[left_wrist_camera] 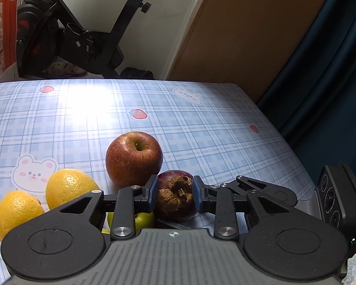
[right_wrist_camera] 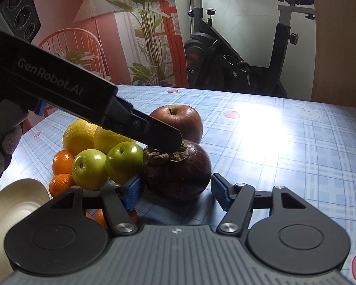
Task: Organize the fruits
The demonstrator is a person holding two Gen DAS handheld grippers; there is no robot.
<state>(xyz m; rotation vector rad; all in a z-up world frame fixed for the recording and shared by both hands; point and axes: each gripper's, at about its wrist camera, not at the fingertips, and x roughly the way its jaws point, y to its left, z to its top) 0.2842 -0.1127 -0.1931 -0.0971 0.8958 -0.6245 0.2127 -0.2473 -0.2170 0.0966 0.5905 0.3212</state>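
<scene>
Item: mangosteen, on the desk just in front of the red apple, beside the green apples.

Your left tool: pads clamped on its dry calyx.

Your right tool: jaws apart, flanking its base without contact.

Risk: the brittle calyx may tear or slip, sending the fruit rolling.

Markings: "GenRobot.AI" on the left tool's side.

On the tabletop the mangosteen stands nearest, with the big apple just behind it. In the right wrist view two small apples sit just left of the mangosteen, two lemons behind them, tangerines further left, and a bowl at the near left edge.
</scene>
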